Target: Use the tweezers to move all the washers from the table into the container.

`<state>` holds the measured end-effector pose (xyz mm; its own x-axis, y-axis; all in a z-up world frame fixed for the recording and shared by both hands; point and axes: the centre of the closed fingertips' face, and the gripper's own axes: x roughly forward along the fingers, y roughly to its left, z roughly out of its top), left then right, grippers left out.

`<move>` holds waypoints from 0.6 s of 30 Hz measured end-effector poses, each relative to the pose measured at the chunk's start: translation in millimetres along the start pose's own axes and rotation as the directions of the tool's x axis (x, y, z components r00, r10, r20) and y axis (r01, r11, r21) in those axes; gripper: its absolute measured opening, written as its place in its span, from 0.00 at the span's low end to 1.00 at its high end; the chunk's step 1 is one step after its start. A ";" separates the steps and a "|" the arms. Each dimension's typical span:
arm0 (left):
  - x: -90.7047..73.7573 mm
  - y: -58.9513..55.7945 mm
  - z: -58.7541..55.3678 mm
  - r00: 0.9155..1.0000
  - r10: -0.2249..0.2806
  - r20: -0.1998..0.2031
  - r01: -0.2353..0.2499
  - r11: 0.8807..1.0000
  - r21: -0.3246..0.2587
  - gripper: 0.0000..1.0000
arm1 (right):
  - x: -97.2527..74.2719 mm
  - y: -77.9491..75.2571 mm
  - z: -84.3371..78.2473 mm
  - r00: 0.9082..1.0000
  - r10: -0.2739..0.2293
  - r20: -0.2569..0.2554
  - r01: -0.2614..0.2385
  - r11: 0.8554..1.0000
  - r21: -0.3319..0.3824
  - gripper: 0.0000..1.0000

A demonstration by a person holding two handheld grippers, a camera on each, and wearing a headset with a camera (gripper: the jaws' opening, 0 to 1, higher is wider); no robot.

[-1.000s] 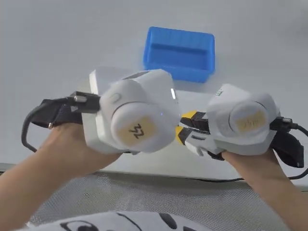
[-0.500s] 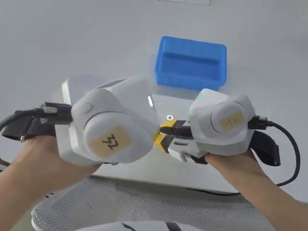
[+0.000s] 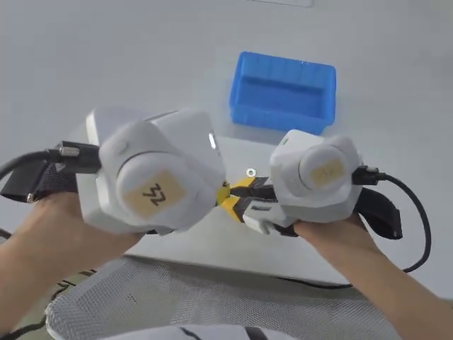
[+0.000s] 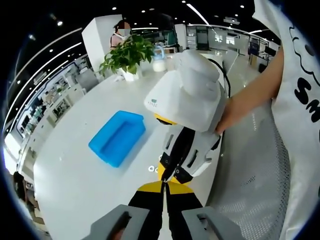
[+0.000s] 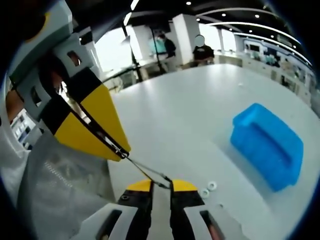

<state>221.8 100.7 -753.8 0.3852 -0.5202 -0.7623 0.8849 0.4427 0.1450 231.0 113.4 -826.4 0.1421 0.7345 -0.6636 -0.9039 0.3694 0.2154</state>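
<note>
Thin metal tweezers (image 5: 147,170) run between the two grippers' yellow jaw tips. My right gripper (image 5: 161,186) is shut on one end. My left gripper (image 4: 163,186) is shut on the other end, and its tips (image 5: 125,150) meet the tweezers in the right gripper view. In the head view both grippers are close together above the table's near edge, left gripper (image 3: 225,195) and right gripper (image 3: 244,195) tip to tip. Small washers (image 5: 212,185) lie on the white table just beyond the jaws, one washer (image 3: 250,172) between the grippers and the blue container (image 3: 283,92). The container (image 4: 117,137) looks empty.
The white table (image 3: 106,64) stretches wide and bare to the left and beyond the container. A grey mesh chair back (image 3: 212,297) sits below the table's near edge. Potted plants (image 4: 131,52) stand at the table's far end. People stand in the distant room.
The two grippers have drawn together until their jaw tips meet. The head camera has shifted, and a washer now shows between the grippers and the container.
</note>
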 end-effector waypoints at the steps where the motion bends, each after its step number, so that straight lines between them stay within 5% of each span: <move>1: -0.1 -0.3 0.2 1.000 -0.004 0.000 0.004 1.000 -0.001 0.00 | -1.8 0.3 2.0 1.000 -0.007 -0.001 0.007 1.000 -0.019 0.10; 6: -1.0 -0.5 -0.9 1.000 -0.008 -0.012 0.008 1.000 0.008 0.00 | -8.1 4.8 10.7 1.000 -0.010 -0.001 0.009 0.994 -0.106 0.12; 18: -0.6 -3.4 -0.8 1.000 -0.017 -0.026 0.017 1.000 0.022 0.00 | -11.3 11.5 12.8 1.000 0.009 -0.002 -0.009 0.993 -0.118 0.09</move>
<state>218.4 100.1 -754.2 0.3633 -0.5081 -0.7809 0.8970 0.4173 0.1458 224.2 116.6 -807.3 0.1331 0.7364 -0.6633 -0.9466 0.2927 0.1351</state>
